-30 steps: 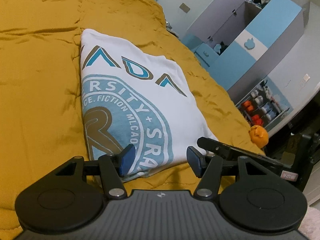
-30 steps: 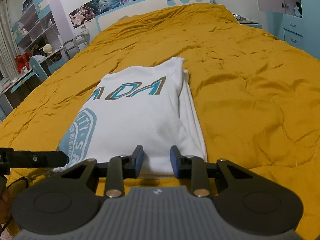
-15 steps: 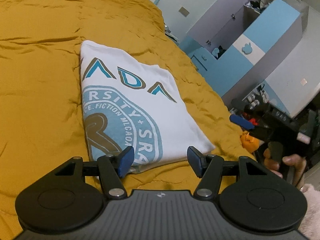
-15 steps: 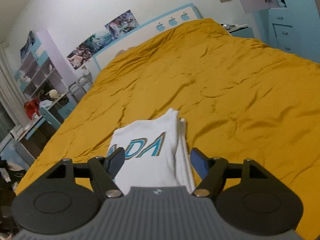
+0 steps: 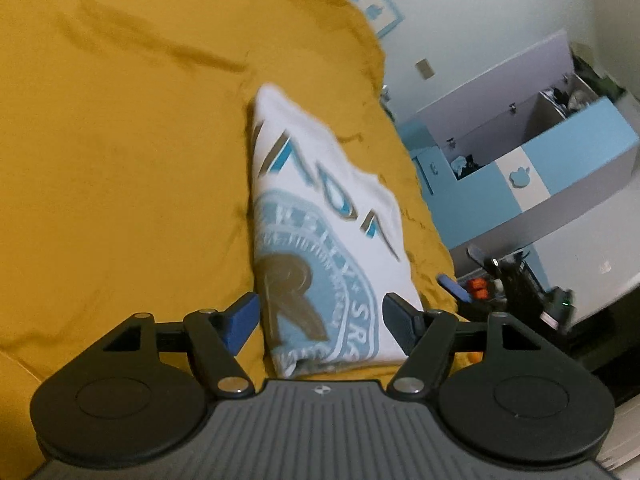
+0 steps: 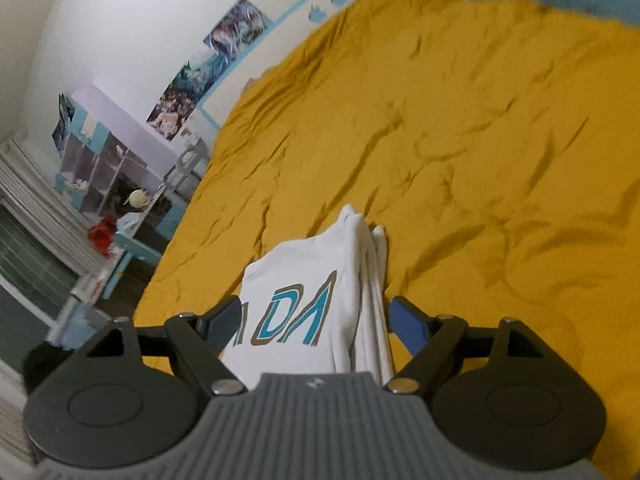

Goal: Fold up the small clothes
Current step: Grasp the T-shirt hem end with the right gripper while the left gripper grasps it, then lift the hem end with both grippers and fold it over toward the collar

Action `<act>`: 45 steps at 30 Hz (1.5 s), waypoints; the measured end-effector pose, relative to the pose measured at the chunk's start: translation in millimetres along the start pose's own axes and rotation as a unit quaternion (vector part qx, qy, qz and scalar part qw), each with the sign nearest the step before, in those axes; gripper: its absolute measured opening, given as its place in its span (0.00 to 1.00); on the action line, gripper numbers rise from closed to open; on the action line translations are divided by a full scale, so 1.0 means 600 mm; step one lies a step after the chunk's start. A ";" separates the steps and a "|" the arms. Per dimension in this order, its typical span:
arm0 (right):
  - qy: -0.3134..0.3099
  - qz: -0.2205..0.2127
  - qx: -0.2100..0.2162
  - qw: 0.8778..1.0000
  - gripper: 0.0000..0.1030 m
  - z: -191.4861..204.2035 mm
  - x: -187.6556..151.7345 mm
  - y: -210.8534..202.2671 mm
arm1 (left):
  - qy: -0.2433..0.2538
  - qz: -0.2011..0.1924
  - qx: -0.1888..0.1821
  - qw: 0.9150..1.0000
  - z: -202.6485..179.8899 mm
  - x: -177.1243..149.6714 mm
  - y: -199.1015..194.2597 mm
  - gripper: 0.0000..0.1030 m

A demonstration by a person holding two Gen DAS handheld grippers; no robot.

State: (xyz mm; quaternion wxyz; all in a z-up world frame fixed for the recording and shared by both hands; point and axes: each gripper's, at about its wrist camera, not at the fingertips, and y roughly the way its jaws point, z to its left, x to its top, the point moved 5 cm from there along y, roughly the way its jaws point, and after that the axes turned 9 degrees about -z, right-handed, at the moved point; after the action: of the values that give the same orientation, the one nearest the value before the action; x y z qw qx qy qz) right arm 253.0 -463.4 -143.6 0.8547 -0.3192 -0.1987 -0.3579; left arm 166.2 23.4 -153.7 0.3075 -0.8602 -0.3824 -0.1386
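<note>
T-shirt (image 5: 320,248), white with a blue and brown print, lies folded into a compact rectangle on the mustard bedspread (image 5: 120,160), near the bed's edge on the wardrobe (image 5: 560,160) side. In the right wrist view its stacked layers (image 6: 372,300) show along one side, fairly even. The left gripper (image 5: 320,322) stands wide, its jaws having just been opening, with the shirt's near edge seen between them but no pad pressing on it. The right gripper (image 6: 314,322) is likewise wide after just opening, holding nothing, the shirt below and ahead of it. The fold looks finished, so the step in hand seems to be letting go and clearing away. To do that well, lift both grippers straight off without snagging the top layer, so the stacked edges are not dragged askew. If a corner does lift, a light press flat would fix it.
</note>
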 end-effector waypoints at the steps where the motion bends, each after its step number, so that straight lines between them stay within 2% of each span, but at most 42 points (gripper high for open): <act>1: 0.007 0.007 0.000 1.000 0.76 -0.008 0.004 0.014 | -0.013 0.009 0.007 1.000 0.010 -0.003 0.010 0.79; 4: 0.005 0.038 -0.001 0.999 0.76 -0.027 0.015 0.058 | 0.000 0.024 0.033 0.999 0.027 -0.003 0.027 0.79; 8: 0.021 0.080 0.003 0.997 0.76 -0.057 0.018 0.112 | -0.044 0.052 -0.009 0.998 0.042 0.003 0.047 0.79; 11: 0.020 0.119 0.029 0.992 0.77 -0.064 0.013 0.150 | -0.094 0.090 -0.050 0.990 0.041 -0.004 0.070 0.79; 12: 0.015 0.126 0.034 0.991 0.78 -0.061 0.012 0.159 | -0.092 0.100 -0.053 0.989 0.036 -0.006 0.077 0.83; 14: 0.008 0.142 0.040 0.989 0.80 -0.056 0.012 0.185 | -0.071 0.123 -0.036 0.989 0.027 -0.011 0.094 0.83; 17: 0.014 0.161 0.059 0.985 0.80 -0.049 0.011 0.227 | -0.070 0.144 -0.041 0.986 0.020 -0.017 0.123 0.83; 20: 0.015 0.172 0.067 0.983 0.80 -0.038 0.007 0.273 | -0.090 0.159 -0.050 0.982 0.022 -0.019 0.154 0.85; 24: 0.019 0.173 0.080 0.981 0.81 -0.033 0.000 0.312 | -0.137 0.188 -0.078 0.969 0.021 -0.013 0.184 0.94; 26: 0.030 0.169 0.083 0.982 0.81 -0.037 -0.001 0.321 | -0.147 0.198 -0.093 0.965 0.018 -0.016 0.195 0.94; 28: 0.041 0.163 0.085 0.982 0.80 -0.041 -0.001 0.325 | -0.155 0.192 -0.104 0.963 0.021 -0.022 0.194 0.94; 29: 0.043 0.162 0.085 0.982 0.80 -0.045 -0.001 0.324 | -0.159 0.183 -0.107 0.964 0.023 -0.025 0.194 0.92; 30: 0.040 0.162 0.084 0.982 0.79 -0.045 -0.001 0.324 | -0.160 0.173 -0.108 0.966 0.026 -0.028 0.190 0.85; 31: 0.034 0.161 0.077 0.983 0.74 -0.045 -0.002 0.323 | -0.160 0.165 -0.098 0.968 0.032 -0.030 0.184 0.77; 32: 0.026 0.163 0.063 0.984 0.66 -0.046 -0.002 0.323 | -0.164 0.160 -0.084 0.970 0.041 -0.031 0.181 0.55; 33: 0.020 0.165 0.052 0.985 0.62 -0.053 -0.001 0.320 | -0.177 0.155 -0.075 0.969 0.049 -0.032 0.179 0.45; 35: 0.023 0.166 0.038 0.985 0.48 -0.058 0.002 0.320 | -0.206 0.142 -0.080 0.965 0.064 -0.036 0.173 0.42; 38: 0.040 0.165 0.016 0.985 0.30 -0.069 0.006 0.317 | -0.190 0.133 -0.071 0.970 0.050 -0.033 0.166 0.39; 41: 0.040 0.157 0.004 0.987 0.21 -0.061 0.012 0.308 | -0.182 0.121 -0.074 0.973 0.030 -0.028 0.166 0.36; 45: 0.006 0.130 0.005 0.992 0.17 -0.015 0.025 0.289 | -0.187 0.105 -0.103 0.971 0.019 -0.019 0.160 0.33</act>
State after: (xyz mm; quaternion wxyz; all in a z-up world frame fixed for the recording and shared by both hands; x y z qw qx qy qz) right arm 392.1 -383.5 -211.3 0.8967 -0.3358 -0.1522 -0.2448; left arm 230.1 -26.0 -208.4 0.1528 -0.9332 -0.3246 0.0187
